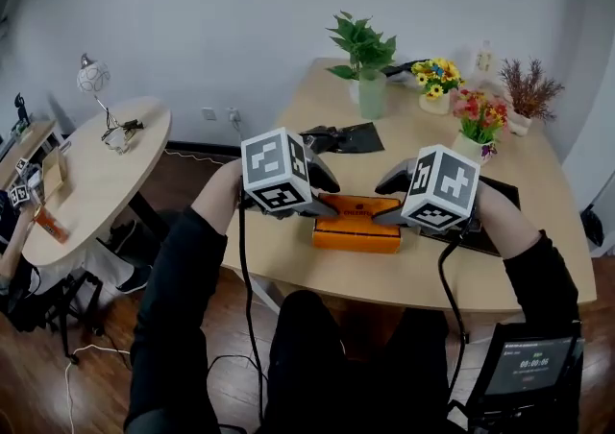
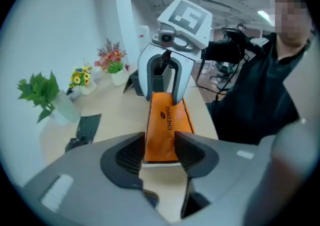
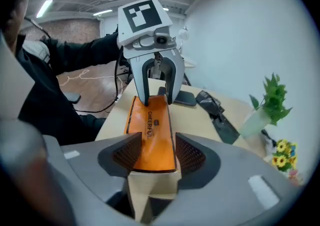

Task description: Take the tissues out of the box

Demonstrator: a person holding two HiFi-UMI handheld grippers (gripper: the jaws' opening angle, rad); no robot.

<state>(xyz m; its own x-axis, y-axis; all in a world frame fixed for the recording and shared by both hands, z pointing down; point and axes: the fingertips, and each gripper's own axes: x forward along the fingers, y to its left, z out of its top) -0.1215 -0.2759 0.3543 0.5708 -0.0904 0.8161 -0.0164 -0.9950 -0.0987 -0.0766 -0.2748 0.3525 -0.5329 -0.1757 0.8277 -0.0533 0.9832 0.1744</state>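
The left tool (image 2: 160,152) points steeply down at one short end of an orange tissue box (image 1: 357,230), its two dark ribbed jaws standing apart with that end of the box showing in the gap between them. The box fills the gap from pad to pad, and the pads do not seem to press on it. The right tool (image 3: 152,152) faces it from the opposite short end, also tilted down. Its jaws are parted too, a little wider, and the box's other end lies between them without a clear squeeze. Each tool carries a white cube with black square markers and is held by a person in dark sleeves, seen from above. The tissue box lies flat on a pale wooden surface (image 1: 404,274), near the edge closest to the person, with its long side running from one tool to the other. The word CHEERFUL is printed in black along its orange top. Behind the box, toward the middle of the surface, lies a crumpled black bag (image 1: 344,138). Farther back stands a green plant (image 1: 365,48) in a pale vase, and to its right a small pot of yellow flowers (image 1: 435,75), a pot of pink and red flowers (image 1: 480,117) and a reddish dried bunch (image 1: 528,88). To the left, well apart, stands a second round table (image 1: 96,173).
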